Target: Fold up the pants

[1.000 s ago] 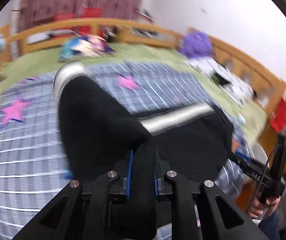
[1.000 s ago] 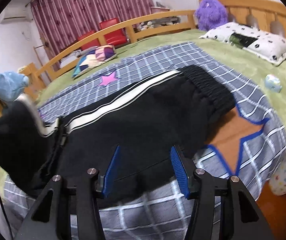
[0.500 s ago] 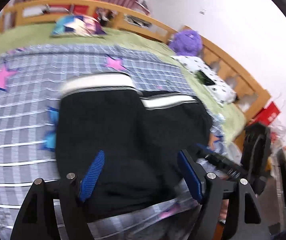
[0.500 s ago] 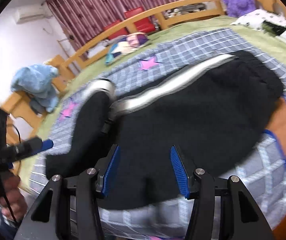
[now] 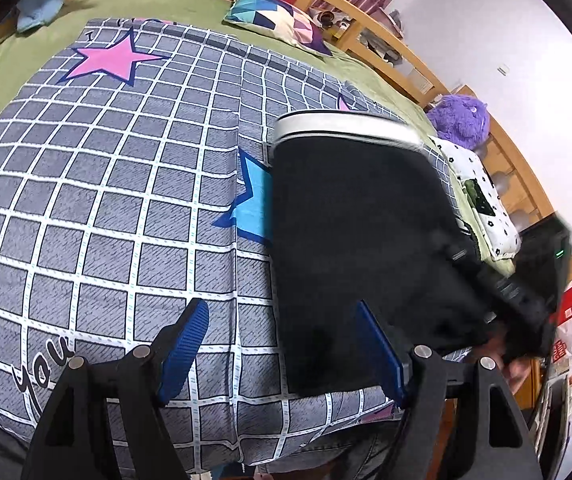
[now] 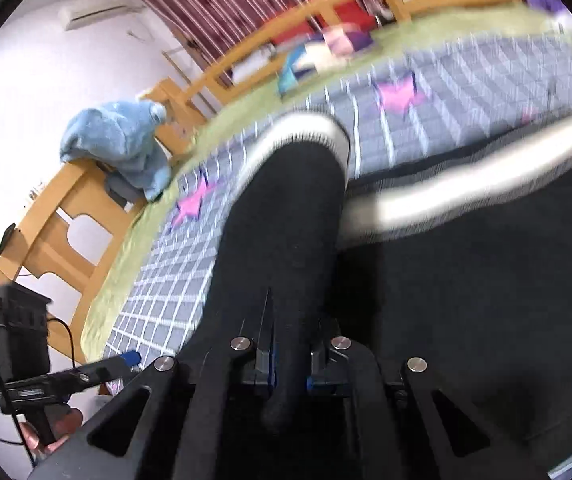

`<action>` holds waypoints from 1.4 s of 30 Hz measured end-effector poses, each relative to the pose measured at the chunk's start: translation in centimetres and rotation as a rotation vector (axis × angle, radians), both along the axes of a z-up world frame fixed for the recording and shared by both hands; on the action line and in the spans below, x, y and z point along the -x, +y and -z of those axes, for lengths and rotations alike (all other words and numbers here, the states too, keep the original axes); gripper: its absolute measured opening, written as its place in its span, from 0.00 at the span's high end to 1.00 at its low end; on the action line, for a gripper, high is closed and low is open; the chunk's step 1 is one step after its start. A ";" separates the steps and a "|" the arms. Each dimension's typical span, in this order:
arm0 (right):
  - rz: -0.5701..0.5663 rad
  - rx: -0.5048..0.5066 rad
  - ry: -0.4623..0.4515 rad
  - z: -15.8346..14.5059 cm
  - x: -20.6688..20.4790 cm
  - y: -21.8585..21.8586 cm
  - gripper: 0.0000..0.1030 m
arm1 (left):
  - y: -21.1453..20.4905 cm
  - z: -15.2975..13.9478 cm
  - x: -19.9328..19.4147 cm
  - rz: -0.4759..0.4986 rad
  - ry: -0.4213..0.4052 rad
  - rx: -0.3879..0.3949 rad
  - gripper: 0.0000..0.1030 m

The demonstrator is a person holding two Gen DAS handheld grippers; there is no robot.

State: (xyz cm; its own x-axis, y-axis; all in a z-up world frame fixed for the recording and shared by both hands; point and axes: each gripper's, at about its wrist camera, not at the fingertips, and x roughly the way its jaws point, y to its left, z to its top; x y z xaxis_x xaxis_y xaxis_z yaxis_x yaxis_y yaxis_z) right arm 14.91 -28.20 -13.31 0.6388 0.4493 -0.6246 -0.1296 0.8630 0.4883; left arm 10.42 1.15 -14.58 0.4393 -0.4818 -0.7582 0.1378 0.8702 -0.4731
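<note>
Midway through a fold, black pants with a white side stripe lie on the grid-patterned quilt of a wooden-framed bed, toward the bed's near edge, one end already doubled over the rest. The left gripper hangs above that near edge with its blue-padded jaws spread wide and nothing between them, the pants' left border lying just under the right-hand pad. The right gripper has its jaws pinched tight on a bunched ridge of the black cloth, which rises from the jaws toward a white cuff; the view is smeared by motion, so how much of the fabric is off the quilt cannot be told. The step in hand appears to be carrying the gripped portion across the body of the garment. Doing it well likely calls for lifting only enough to clear the lower layer, travelling straight along the stripe so the edges meet squarely, and setting the cloth down flat before letting go. The free left gripper could pin the lower layer near the edge so it does not drag or slide off the bed. A pillow and a purple plush toy sit toward the bed's far side, well apart from the work.
</note>
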 end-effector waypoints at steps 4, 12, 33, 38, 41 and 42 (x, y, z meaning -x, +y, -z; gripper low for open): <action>0.075 0.086 -0.069 -3.5 0.0 -5.3 0.91 | -1.9 -0.2 -0.4 0.047 -0.006 -0.017 0.28; 0.227 0.339 -0.026 -4.7 1.4 -17.2 0.91 | -8.0 0.3 -1.4 0.164 0.012 -0.041 0.28; 0.285 0.396 -0.096 -4.7 7.8 -23.2 0.65 | -21.4 2.5 0.8 0.385 0.009 -0.179 0.28; 0.252 0.574 0.095 3.3 7.9 -21.8 0.71 | -21.0 4.1 0.5 0.410 0.070 -0.133 0.26; 0.278 0.498 0.081 3.2 8.6 -23.3 0.73 | -20.2 2.2 0.2 0.395 0.012 -0.175 0.28; 0.282 0.494 0.073 2.3 8.5 -23.4 0.73 | -20.0 1.8 0.1 0.390 -0.009 -0.190 0.28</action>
